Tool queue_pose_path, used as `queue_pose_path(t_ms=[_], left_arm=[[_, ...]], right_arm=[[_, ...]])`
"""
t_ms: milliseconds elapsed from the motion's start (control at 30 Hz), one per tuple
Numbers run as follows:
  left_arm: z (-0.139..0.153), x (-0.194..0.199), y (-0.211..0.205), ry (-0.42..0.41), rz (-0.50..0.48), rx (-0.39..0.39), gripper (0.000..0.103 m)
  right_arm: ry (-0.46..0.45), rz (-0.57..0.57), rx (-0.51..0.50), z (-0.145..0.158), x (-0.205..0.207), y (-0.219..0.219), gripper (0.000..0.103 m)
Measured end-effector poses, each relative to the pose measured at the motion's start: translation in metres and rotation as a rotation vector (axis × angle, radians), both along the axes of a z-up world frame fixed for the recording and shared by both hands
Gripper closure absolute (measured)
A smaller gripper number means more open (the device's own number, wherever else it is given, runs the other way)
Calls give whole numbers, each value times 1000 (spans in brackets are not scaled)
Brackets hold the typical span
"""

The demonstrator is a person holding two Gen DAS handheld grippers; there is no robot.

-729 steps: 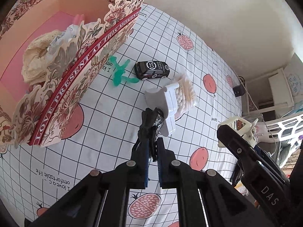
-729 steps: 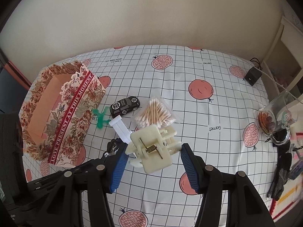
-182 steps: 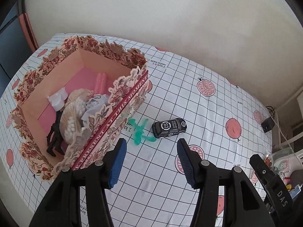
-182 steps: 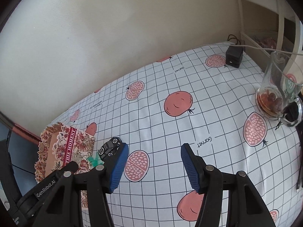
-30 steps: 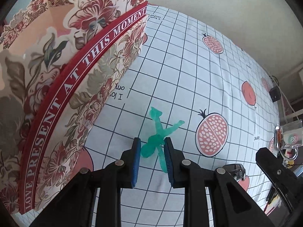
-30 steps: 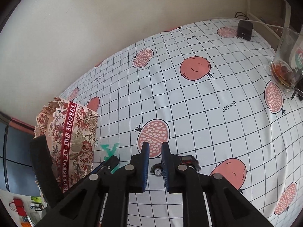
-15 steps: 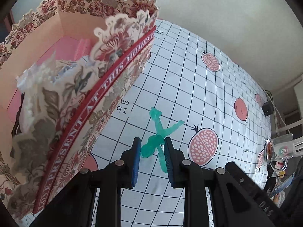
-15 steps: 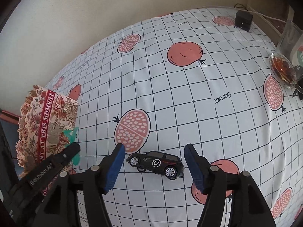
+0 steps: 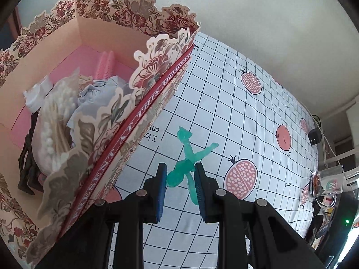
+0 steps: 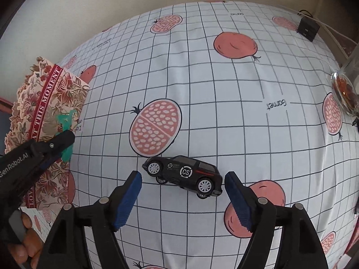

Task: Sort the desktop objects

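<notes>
Item 1 — right gripper (image 10: 182, 198), black frame with blue ribbed pads: jaws apart and opening, straddling the small black die-cast toy car (image 10: 182, 173) with white wheels and a "CS" roundel. The car sits on the desk between the pads; no pad touches it. It lies slantwise to the jaws, its tail close to the right-hand pad. Risk: when the jaws close, that pad could meet the tail first and roll or swivel the car on its wheels, so the grip lands on a corner and slips.

Item 2 — left gripper (image 9: 180, 180), same make: jaws clamped on the translucent green plastic toy figure (image 9: 187, 157), held by its body, with head and limbs sticking out past the pads. Risk: the hold is narrow and off-centre, so the figure could pivot or drop short of the box; an outstretched limb could also catch on the scalloped rim.

Item 3 — floral-printed cardboard gift box (image 9: 154, 94) with a red band and pink floor, just beside the held figure. It already holds a bag of cotton swabs, crumpled pale paper and a dark figure. Risk: the thin wall could buckle or the box shift if a gripper knocks it.

Item 4 — desk cloth (image 10: 224, 89), white grid with pomegranates. At its far edge stands a glass mug of amber drink (image 10: 344, 92) — well apart from the car, though a wide swing of the right arm could tip it.
</notes>
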State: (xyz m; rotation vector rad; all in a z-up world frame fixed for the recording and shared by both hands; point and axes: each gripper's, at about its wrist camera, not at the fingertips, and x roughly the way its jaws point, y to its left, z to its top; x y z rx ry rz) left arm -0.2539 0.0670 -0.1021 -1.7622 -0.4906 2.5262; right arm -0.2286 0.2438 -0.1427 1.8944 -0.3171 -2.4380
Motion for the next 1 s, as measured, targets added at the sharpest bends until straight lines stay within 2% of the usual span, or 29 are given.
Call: queue_pose_path(t_ms=[67, 233, 333, 433, 500, 633, 667, 700, 1000], left_arm=[[-1, 0, 0, 0, 2, -2, 77], [-4, 0, 3, -4, -9, 4, 77], [-6, 0, 3, -4, -11, 2, 77], [-8, -1, 2, -6, -9, -1, 77], [-10, -1, 1, -8, -7, -1, 77], [-12, 0, 2, -10, -9, -3, 77], [-13, -1, 2, -10, -11, -4, 77], [-14, -1, 3, -12, -13, -4, 77], [-22, -2, 4, -26, -19, -2, 77]], right_arm=[[9, 4, 30, 1, -1, 2, 24], [-28, -8, 35, -8, -2, 5, 24], [-14, -10, 29, -8, -2, 4, 25], [4, -10, 33, -6, -3, 3, 34], [16, -4, 39, -4, -3, 3, 45], [34, -18, 15, -3, -2, 4, 49], [35, -23, 14, -3, -2, 4, 60], [40, -31, 15, -2, -2, 6, 66], [51, -89, -29, 0, -3, 12, 66]])
